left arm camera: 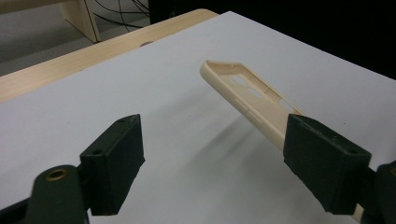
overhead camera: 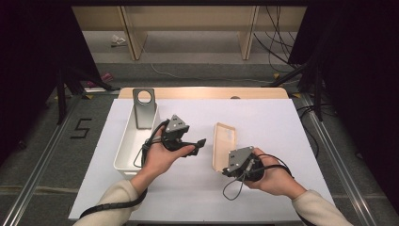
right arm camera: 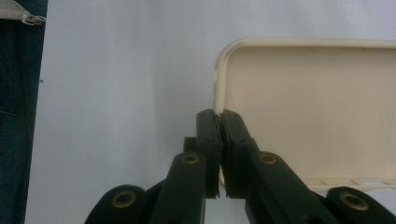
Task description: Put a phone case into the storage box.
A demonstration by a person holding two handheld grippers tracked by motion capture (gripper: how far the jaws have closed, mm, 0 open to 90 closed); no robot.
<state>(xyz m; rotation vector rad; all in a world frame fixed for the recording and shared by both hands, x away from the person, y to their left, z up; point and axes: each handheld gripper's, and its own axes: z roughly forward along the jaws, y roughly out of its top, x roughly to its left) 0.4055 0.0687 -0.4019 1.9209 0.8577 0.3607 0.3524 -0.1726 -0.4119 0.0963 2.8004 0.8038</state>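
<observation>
My right fingers (right arm camera: 218, 122) pinched tight on edge of case (right arm camera: 308, 107) — thin rim clamped between pads. Case (overhead camera: 223, 145) lies at middle of counter (overhead camera: 263, 117), open side up, far end lifted off surface in left gripper view. My left fingers (left arm camera: 212, 158) spread wide, nothing between them — hovering over counter, pointed toward case (left arm camera: 252, 100). White bin (overhead camera: 132, 141) to left, grey bracket (overhead camera: 143, 107) standing in its far end, just beside my left hand (overhead camera: 162, 157).

A single black "5" (overhead camera: 82, 128) on the grey floor (overhead camera: 42, 155) left of the table.
</observation>
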